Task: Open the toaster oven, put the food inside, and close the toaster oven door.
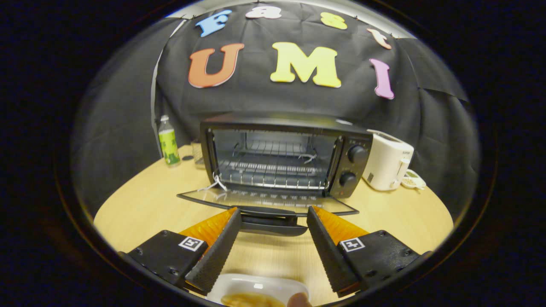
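Gripper (273, 219) spread wide, grasping nothing; toaster oven (286, 155) just ahead, door (266, 200) folded down, handle (273, 225) between fingertips; food dish (260, 290) behind them.

The toaster oven (286, 155) has a matt black metal-looking shell, bright wire racks inside and glossy black knobs. Its lowered door (264, 201) is clear, reflective glass edged in black, with a smooth, shiny black handle (273, 224). The counter (140, 204) is pale wood-look laminate, smooth with a faint sheen. The gripper (273, 247) stands wide apart, its jaws faced with rough, ribbed black rubber on translucent orange plastic. A glossy white dish (256, 285) lies below them. The bottle (169, 143) looks like clear plastic.
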Demonstrator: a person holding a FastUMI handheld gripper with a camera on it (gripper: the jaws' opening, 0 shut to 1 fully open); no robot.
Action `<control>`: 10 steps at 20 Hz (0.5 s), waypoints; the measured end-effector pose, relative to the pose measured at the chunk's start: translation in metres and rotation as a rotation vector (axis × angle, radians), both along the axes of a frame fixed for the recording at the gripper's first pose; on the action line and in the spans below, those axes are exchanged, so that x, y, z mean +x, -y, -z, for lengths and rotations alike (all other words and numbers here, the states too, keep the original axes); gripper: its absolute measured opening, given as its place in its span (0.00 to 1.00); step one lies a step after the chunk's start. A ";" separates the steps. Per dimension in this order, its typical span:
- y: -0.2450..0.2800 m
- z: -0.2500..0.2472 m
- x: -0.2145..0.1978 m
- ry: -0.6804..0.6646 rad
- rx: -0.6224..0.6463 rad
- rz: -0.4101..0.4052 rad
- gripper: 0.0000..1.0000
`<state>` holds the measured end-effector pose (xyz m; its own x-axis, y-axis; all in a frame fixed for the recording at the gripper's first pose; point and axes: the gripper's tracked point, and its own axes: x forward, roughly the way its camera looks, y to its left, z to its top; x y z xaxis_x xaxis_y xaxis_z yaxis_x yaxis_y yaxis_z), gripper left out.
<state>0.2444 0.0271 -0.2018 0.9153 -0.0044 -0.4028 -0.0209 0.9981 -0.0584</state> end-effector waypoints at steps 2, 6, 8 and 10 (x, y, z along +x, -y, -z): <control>0.004 0.015 -0.007 -0.071 0.020 -0.017 1.00; 0.015 0.007 -0.016 -0.048 0.041 -0.010 1.00; 0.016 -0.002 -0.027 -0.021 0.057 -0.013 1.00; 0.014 -0.012 -0.040 0.014 0.060 -0.023 1.00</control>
